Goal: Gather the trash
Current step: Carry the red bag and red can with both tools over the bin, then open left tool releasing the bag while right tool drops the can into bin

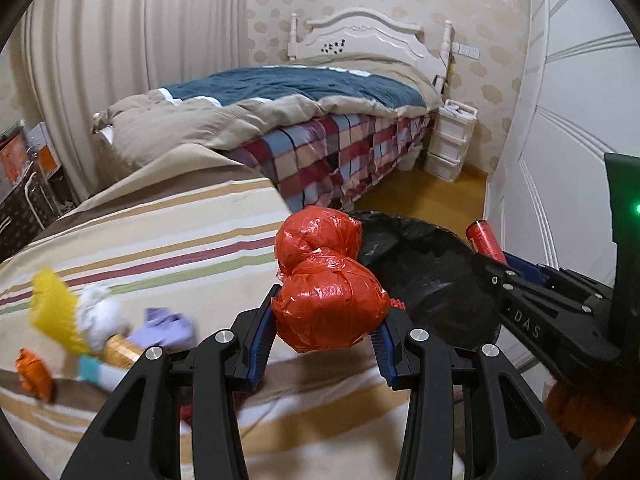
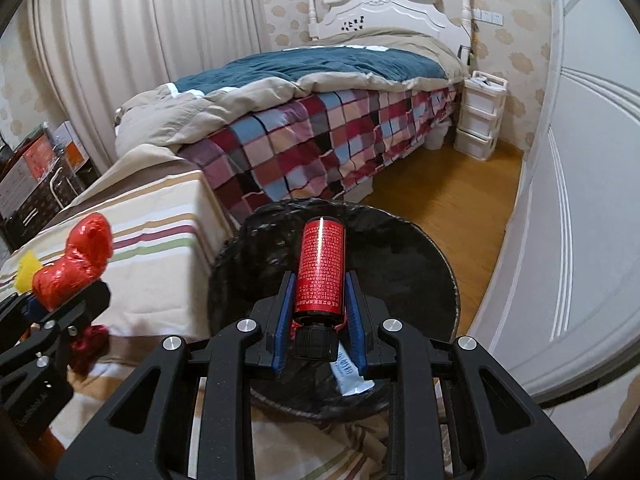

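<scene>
My left gripper [image 1: 326,312] is shut on a crumpled red plastic bag [image 1: 324,280], held above the striped surface next to the black-lined bin [image 1: 424,276]. The bag also shows in the right wrist view [image 2: 76,260]. My right gripper [image 2: 320,300] is shut on a red bottle with a black cap [image 2: 320,268], held over the open bin [image 2: 400,280]. The bottle also shows in the left wrist view [image 1: 484,240]. A white-blue tube [image 2: 352,372] lies inside the bin.
On the striped cover [image 1: 160,240] at lower left lie a yellow wrapper [image 1: 52,304], white paper wad [image 1: 98,312], purple cloth [image 1: 168,326] and orange scrap [image 1: 36,372]. A bed with plaid cover [image 2: 320,140], white drawers [image 2: 480,116] and wardrobe doors [image 2: 580,200] surround the wood floor.
</scene>
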A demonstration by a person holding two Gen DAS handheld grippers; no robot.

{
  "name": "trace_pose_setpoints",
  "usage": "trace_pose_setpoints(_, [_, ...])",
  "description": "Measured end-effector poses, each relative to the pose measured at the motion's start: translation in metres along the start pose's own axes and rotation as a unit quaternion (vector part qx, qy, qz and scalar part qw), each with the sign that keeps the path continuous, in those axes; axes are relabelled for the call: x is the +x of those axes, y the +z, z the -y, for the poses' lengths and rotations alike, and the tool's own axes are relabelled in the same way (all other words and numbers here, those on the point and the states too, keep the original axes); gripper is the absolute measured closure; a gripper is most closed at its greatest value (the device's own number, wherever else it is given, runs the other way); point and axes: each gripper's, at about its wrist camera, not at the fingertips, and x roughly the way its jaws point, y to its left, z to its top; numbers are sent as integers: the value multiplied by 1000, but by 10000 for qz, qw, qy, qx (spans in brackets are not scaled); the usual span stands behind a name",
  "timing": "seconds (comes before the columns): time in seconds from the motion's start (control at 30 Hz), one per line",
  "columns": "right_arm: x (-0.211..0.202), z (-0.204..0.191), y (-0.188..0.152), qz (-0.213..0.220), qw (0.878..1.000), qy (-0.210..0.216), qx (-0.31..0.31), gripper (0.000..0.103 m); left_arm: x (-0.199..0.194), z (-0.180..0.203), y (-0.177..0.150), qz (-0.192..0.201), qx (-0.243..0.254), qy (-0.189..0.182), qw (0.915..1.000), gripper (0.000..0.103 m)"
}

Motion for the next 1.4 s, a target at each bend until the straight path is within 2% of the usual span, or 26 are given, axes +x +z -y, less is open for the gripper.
trace_pose_setpoints(0.17, [16,11,2,-97,9999,-56,41,79,30,19,9,-152,151,74,9997,60])
trace_pose_setpoints(0.43, [39,25,6,-222,9995,-147,150,78,56,38,19,-301,309,183,9989,60])
trace_pose_setpoints(0.5, [42,28,6,-226,9994,-167,189,78,59,39,18,-330,349,215,9986,55])
trace_pose_setpoints(0.53, [43,30,6,-203,9994,-177,226,73,59,40,18,-346,349,231,9985,53])
trace_pose_setpoints(0.57, [44,31,6,-201,9993,-191,247,63,59,39,18,-339,335,256,9985,46])
trace_pose_setpoints(0.6, [44,32,6,-191,9992,-228,277,60,58,39,18,-327,323,268,9986,37])
trace_pose_setpoints(0.67, [43,34,5,-159,9989,-303,324,57,54,38,17,-271,287,301,9988,31])
trace_pose_setpoints(0.77, [39,34,2,-162,9986,-369,329,53,45,32,16,-198,206,366,9989,27])
trace_pose_setpoints(1.13, [11,13,-10,-81,9986,-373,356,40,4,4,8,23,-41,635,9980,23])
trace_pose_setpoints(1.23, [1,2,-14,-57,9989,-274,372,35,-10,-11,3,57,-179,677,9975,23])
trace_pose_setpoints(1.4, [-16,-31,-25,-28,9997,44,247,33,-34,-44,-13,78,-404,902,9951,22])
